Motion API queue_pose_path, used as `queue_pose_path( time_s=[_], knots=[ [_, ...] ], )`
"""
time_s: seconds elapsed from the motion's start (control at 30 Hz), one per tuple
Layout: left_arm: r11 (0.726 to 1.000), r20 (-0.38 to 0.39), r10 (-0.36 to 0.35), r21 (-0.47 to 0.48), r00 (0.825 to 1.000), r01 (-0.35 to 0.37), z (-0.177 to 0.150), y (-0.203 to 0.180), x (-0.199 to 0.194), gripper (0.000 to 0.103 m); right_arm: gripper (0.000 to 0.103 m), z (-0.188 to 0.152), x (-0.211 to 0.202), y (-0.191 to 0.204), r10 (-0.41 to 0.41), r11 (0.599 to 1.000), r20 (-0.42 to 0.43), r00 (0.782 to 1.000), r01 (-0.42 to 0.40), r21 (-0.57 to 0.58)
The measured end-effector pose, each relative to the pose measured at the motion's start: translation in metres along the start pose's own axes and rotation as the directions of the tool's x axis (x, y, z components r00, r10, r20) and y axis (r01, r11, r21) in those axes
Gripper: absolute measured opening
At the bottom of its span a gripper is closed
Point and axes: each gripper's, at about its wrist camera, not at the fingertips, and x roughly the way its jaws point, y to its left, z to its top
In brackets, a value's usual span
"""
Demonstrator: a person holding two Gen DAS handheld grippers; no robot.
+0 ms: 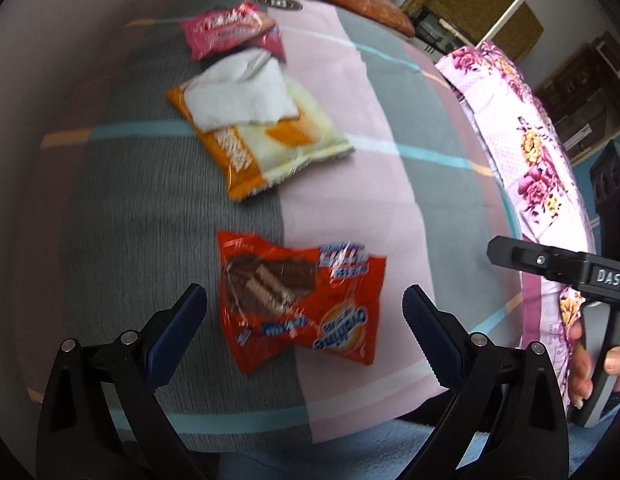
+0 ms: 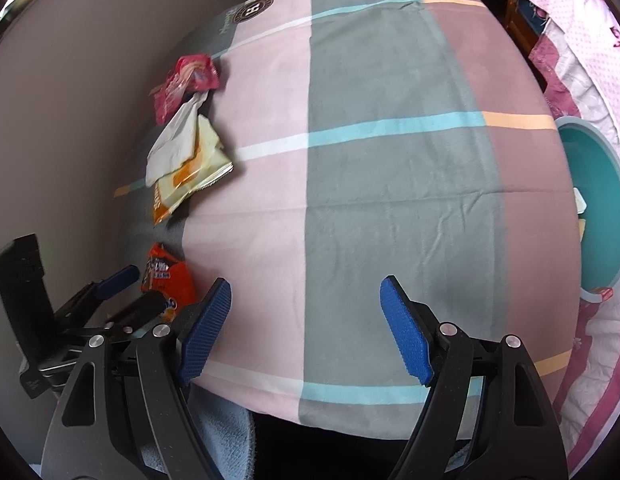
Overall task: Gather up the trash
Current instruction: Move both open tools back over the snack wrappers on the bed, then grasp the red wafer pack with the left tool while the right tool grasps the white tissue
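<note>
Left hand-held gripper poised over the nearest wrapper on the bed, jaws apart and empty.
The red snack wrapper lies flat between its fingers; it looks light, crinkly and slippery, so pinching a raised edge seems best. The right hand-held gripper is also apart, empty.

Light: soft, even daylight; faint shadows.
Glare: sheen on the red wrapper.
Blur: left view smeared; right view sharper.
Edges: strong fisheye bending, dark corners in both views.
</note>
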Motion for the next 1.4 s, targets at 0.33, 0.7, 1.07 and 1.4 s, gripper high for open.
queue_pose_path(
  time_s=[0.33,0.7,1.07,1.4],
  knots=[
    [0.999,0.008,-0.022,-0.025,1.000,0.022,-0.007,0.007,0.011,0.098,0.073,-0.001,0.012,0.003,-0.001,1.000,-0.024,1.000,0.001,-0.013],
    [0.997,0.126,-0.003,-0.072,0.992,0.012,0.010,0.044,-0.020,0.060,0.073,0.029,0.019,0.032,-0.036,0.994,0.001,0.999,0.036,-0.100],
    [0.992,0.198,0.053,-0.126,0.979,-0.028,0.061,0.101,-0.034,0.060,0.072,0.096,0.047,0.103,-0.002,0.980,0.045,0.999,0.011,-0.200],
    [0.995,0.167,0.025,-0.101,0.986,-0.008,0.083,0.113,-0.008,0.061,0.049,0.149,0.097,0.151,0.035,0.966,-0.005,0.999,-0.036,-0.258]
  ],
)
